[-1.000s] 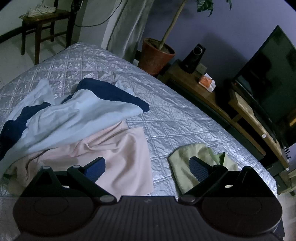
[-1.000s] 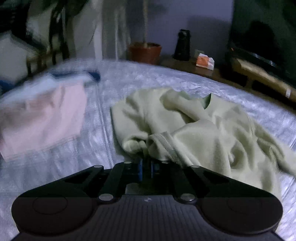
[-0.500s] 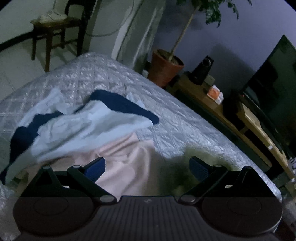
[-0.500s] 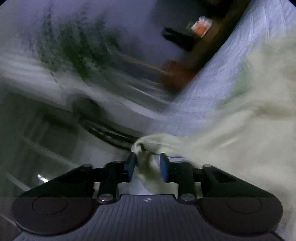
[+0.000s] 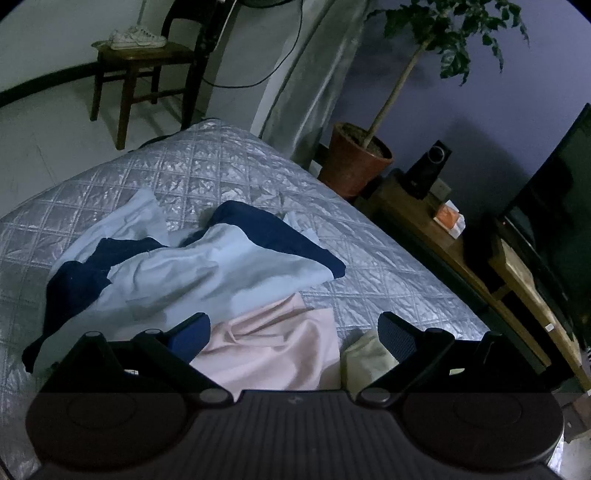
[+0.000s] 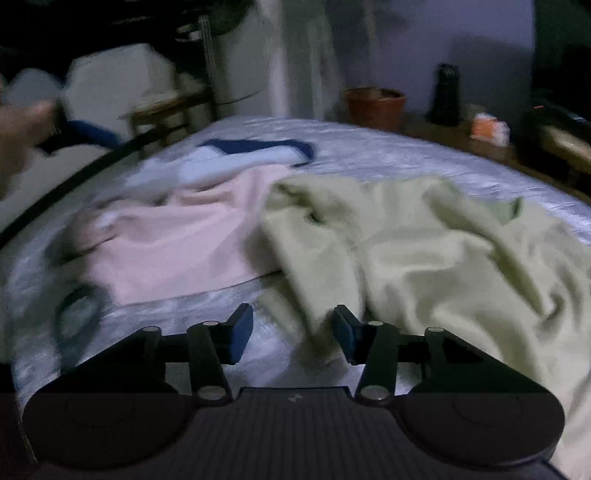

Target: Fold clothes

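Your left gripper: jaws spread wide, holding nothing, above pink garment on quilted bed.
Your right gripper: jaws parted, nothing gripped; edge of pale green garment lies between pads (contact unclear, view blurred).
Light blue and navy garment overlaps pink one.
Clay pot holds plant.

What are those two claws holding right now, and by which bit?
Nothing. The right claw is open, with the green garment lying loose on the bed beside its fingers. The left claw is open above the pink garment.
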{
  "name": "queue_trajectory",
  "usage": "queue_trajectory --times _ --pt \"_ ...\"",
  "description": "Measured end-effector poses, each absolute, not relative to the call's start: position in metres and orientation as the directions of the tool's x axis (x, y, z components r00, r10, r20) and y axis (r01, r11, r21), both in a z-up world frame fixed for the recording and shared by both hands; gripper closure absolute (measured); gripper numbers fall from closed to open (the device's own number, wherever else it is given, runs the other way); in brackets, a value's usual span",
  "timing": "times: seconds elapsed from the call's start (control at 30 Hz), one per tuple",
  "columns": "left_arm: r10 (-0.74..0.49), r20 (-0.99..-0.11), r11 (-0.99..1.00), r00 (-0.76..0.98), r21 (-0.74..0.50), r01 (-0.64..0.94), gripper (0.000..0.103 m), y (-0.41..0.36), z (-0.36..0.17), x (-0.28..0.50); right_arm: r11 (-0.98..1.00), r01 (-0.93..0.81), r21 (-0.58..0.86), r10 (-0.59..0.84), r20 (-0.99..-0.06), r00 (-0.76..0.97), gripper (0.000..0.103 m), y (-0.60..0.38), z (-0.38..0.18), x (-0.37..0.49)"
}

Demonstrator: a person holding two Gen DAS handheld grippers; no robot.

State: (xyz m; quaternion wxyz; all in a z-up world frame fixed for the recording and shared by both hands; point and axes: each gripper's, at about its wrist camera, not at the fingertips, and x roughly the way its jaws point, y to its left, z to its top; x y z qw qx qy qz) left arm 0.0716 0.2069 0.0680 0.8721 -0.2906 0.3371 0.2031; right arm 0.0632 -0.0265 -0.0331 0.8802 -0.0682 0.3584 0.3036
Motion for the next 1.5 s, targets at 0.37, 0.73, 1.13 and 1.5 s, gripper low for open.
queue_trajectory --times 0.37,0.73,1.13,1.5 --pt "0.215 -0.705 0.716 0.676 -0.358 -0.600 0.007 0.221 0.068 0.061 0.545 -0.175 0.820 0.733 -0.365 0.574 0.090 -0.077 -0.062 0.119" --pt "0.357 -0.672 0.607 0.649 -0.361 -0.708 0.007 0.245 0.075 0.040 0.486 -0.288 0.825 0.858 -0.387 0.338 0.055 0.043 -0.029 0.149" --pt "0.269 -0.707 0.650 0.654 -0.367 -0.665 0.007 0.236 0.065 0.050 0.909 -0.416 -0.030 0.280 -0.695 0.662 0.037 -0.072 -0.015 -0.020" --pt "0.191 -0.723 0.727 0.664 -0.350 -0.591 0.007 0.186 0.060 0.067 0.883 -0.401 -0.245 0.094 -0.743 0.663 0.048 -0.112 -0.040 -0.053"
